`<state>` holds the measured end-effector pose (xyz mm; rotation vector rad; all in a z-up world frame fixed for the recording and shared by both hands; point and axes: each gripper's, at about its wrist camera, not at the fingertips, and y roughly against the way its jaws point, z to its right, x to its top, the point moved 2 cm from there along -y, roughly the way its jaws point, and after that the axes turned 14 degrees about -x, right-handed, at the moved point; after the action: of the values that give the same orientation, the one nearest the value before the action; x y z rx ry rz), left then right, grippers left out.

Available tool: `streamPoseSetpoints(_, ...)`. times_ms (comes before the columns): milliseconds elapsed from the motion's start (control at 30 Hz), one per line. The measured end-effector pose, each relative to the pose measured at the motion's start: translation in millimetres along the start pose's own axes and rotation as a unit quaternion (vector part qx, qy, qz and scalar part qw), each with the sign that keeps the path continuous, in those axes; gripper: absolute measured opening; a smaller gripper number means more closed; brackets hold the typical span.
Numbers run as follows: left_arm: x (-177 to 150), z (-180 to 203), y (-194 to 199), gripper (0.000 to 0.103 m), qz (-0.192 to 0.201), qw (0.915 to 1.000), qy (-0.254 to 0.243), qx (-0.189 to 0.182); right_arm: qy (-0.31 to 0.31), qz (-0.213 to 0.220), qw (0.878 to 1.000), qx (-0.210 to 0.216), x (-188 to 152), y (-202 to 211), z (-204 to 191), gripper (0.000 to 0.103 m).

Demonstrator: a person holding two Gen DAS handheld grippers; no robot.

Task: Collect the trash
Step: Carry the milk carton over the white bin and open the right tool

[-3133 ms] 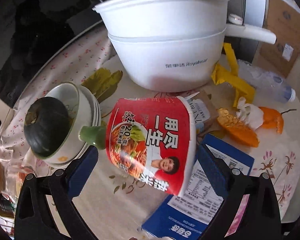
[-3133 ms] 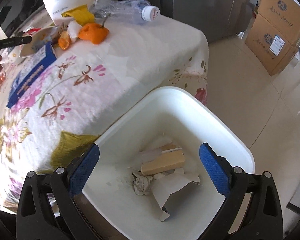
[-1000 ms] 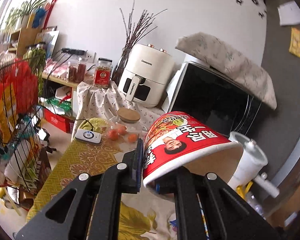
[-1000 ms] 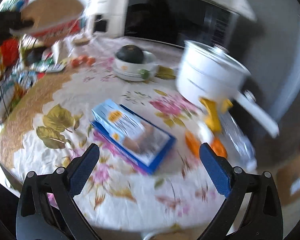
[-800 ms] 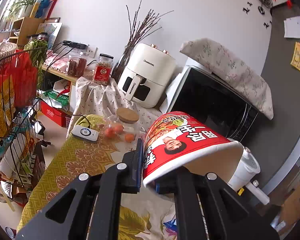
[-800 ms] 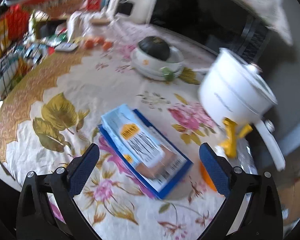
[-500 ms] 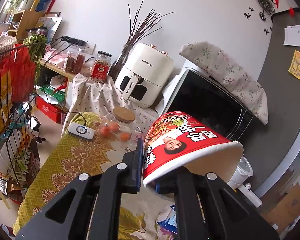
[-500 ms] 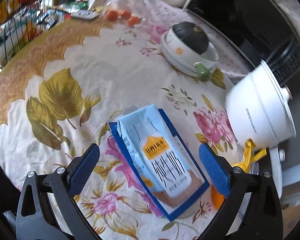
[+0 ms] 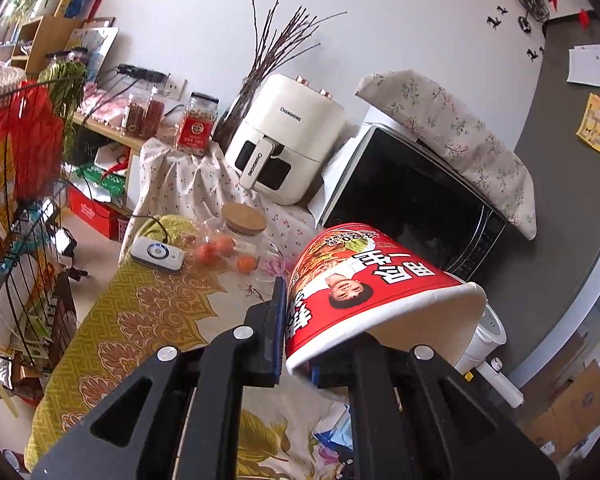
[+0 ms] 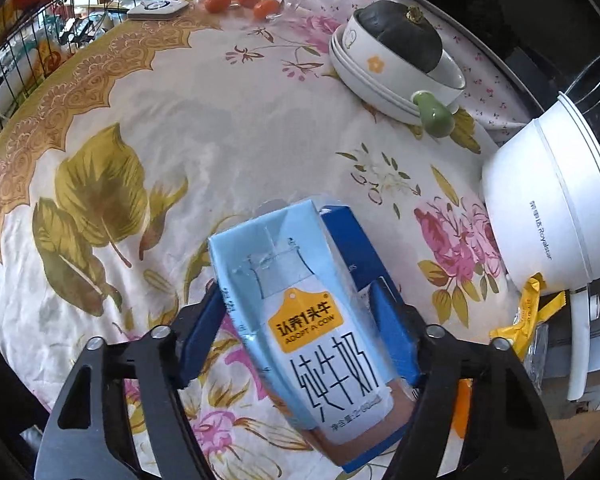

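Carton (image 10: 312, 312), a pale-blue milk box, lies on a dark-blue box (image 10: 352, 240) on the desk (image 10: 180, 112), and the right tongs (image 10: 300, 320) straddle it, one pad at each long side, near or just touching; I cannot tell whether they grip yet. If they close on the upper carton alone, its thin walls may buckle and it may slip; if they close low, the blue box beneath could come up too. The carton's far end points toward the bowl (image 10: 400, 56) with the squash, well apart, so a knock there is unlikely. The pot (image 10: 552, 208) stands to the carton's right. The left tongs (image 9: 296, 344), up over the desk, pinch the rim wall of a tipped noodle cup (image 9: 364, 292); any dregs could spill.
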<state>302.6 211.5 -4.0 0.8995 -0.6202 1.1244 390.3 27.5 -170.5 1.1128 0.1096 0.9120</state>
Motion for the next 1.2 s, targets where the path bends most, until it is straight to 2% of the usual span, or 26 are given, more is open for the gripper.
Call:
streamPoseSetpoints(67,-0.6,-1.5,-2.0,0.009,-0.005,1.0000,0.004,-0.002,-0.008,0.001,1.000,0.003,1.0,-0.5,1.5,0.056)
streamPoseSetpoints(333,-1.3,-3.8,-4.4,0.009,-0.010,0.9999,0.012,-0.005,-0.016,0.032,0.999,-0.021,-1.8,6.8,2.4,0.054)
streamPoseSetpoints(567,-3.0,-1.8,-6.3,0.009,-0.012,0.9996,0.021,-0.016,-0.088,0.068,0.993,-0.041,-1.2,32.4,26.3,0.054)
streamPoseSetpoints(867,-11.9,17.9,-8.5,0.009,-0.018,0.9992,0.011,-0.035,-0.198,0.102,0.970,-0.101,-40.3,76.4,68.5,0.054)
streamPoseSetpoints(967,-17.7,28.3,-10.2,0.009,-0.024,0.9987,0.005,-0.044,-0.239,0.099,0.958,-0.127,-65.5,89.3,83.8,0.054)
streamPoseSetpoints(1200,-38.3,61.8,-13.2,0.009,-0.042,0.9964,-0.026,-0.069,-0.322,0.073,0.931,-0.155,-127.6,107.0,110.8,0.054)
